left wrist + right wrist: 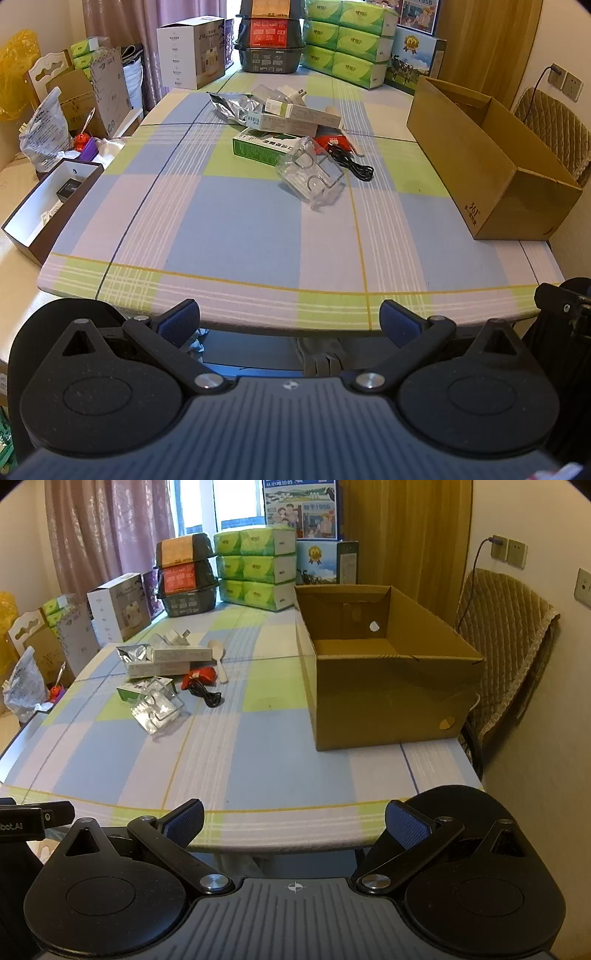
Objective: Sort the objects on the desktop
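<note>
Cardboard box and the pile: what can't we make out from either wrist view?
- Cardboard box floor: left wrist view sees only its outside and rim; in the right wrist view the near wall hides the front of the floor.
- Pile: items under the long white boxes are covered in both views.
- Printed labels on the green box: too small to read.

Far ahead of the left claw (290,319), green box (258,146) half buried under clear plastic packaging (312,173); print on stacked cartons (295,116) too small to read.
</note>
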Motion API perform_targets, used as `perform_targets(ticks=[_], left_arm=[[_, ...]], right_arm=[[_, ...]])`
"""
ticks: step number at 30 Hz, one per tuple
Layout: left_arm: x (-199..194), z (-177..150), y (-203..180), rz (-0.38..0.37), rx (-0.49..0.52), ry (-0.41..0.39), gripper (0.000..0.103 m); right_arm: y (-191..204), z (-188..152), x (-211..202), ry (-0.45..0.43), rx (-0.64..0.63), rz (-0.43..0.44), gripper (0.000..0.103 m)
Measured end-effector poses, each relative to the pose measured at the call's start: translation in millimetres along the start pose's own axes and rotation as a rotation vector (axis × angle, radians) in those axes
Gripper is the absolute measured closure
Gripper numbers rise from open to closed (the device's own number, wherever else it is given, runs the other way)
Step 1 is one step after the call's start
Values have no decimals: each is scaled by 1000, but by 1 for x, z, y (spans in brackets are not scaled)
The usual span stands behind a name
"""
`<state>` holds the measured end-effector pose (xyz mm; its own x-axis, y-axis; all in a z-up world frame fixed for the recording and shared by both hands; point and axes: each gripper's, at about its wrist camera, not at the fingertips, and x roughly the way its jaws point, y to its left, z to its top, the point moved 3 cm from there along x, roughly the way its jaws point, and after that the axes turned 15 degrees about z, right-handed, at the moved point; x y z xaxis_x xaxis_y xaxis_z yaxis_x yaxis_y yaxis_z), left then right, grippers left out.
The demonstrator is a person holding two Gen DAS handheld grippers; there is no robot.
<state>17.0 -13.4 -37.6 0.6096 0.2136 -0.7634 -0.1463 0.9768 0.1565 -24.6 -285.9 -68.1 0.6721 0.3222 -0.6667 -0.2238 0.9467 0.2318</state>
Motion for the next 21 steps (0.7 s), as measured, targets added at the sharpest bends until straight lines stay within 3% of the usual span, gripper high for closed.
perform_targets(ticks=[21], left_arm=[[2,-2,-3,-9,-8,13,1]], right_arm=[[-4,-7,4,23,17,-1,2]])
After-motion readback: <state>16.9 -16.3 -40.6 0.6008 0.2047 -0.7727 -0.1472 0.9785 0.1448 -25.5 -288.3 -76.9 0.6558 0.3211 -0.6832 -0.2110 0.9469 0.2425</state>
